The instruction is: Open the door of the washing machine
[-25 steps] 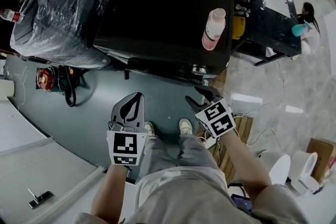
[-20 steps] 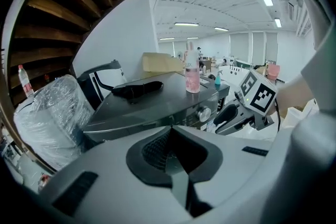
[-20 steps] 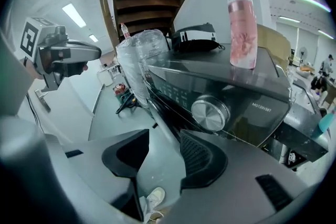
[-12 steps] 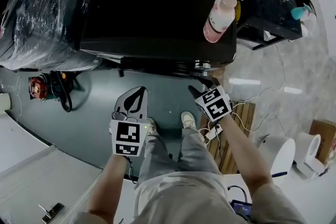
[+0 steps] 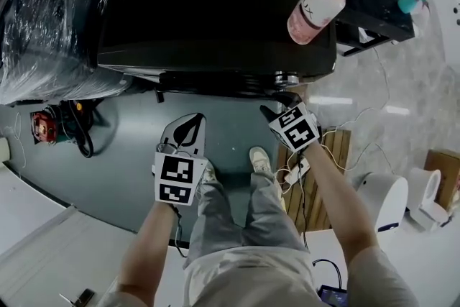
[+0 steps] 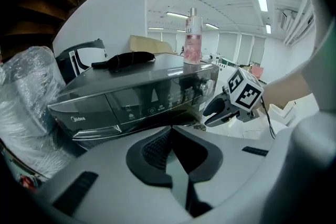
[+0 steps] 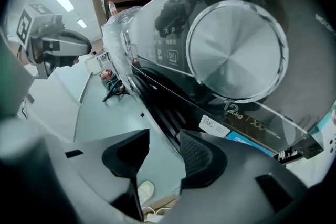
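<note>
the washing machine (image 5: pixel 215 11) fills the top of the frame, its door out of sight under the front panel. the right gripper (image 5: pixel 277 103), jaws released and empty, sits by the dial (image 7: pixel 236 50). it should probably drop lower to find the door's edge. the left gripper (image 5: pixel 190 122) is clenched on nothing.

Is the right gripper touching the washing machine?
Cannot tell. The right gripper view shows the open right gripper close to the front of the washing machine, but no plain contact or gap.
</note>
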`<state>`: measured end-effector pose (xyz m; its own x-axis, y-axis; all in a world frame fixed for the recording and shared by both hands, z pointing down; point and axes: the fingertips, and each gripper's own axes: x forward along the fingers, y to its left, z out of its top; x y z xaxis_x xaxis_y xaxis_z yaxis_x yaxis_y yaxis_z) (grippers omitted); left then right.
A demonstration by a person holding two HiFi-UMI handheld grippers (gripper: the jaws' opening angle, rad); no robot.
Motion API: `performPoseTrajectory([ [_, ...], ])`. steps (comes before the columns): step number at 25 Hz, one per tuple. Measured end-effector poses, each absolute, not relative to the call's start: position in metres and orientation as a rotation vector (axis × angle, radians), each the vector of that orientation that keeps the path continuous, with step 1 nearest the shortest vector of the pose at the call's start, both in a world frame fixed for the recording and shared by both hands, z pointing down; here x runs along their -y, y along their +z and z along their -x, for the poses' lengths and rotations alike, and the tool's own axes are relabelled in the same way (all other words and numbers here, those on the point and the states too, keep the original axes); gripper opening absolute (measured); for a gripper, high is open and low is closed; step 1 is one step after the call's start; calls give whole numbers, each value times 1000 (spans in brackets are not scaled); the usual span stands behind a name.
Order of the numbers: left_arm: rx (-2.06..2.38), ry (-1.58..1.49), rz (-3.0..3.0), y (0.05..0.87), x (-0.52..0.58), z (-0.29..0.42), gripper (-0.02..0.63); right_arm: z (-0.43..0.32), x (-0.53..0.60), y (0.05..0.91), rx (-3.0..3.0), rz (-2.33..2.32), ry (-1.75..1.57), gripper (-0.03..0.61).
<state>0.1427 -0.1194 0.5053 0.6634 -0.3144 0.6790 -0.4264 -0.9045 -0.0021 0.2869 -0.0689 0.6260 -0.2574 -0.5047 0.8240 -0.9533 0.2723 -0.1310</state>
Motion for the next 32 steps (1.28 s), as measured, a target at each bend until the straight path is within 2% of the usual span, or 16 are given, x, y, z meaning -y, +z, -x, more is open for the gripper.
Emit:
performPoseTrajectory([
  [14,554,1063,-2642,566,125,-144,20,-289,77,673,1816,-1214,831,204],
  [18,553,1068,-2621,576,124,-142,20,-290,77,683,1799,-1203,821,184],
  [20,551,1069,-2607,579,121,-140,20,-291,78,684,1784,-1215,809,153],
  [32,539,1100,-2580,597,103,-118,20,-273,55,685,1758,-1218,812,138],
])
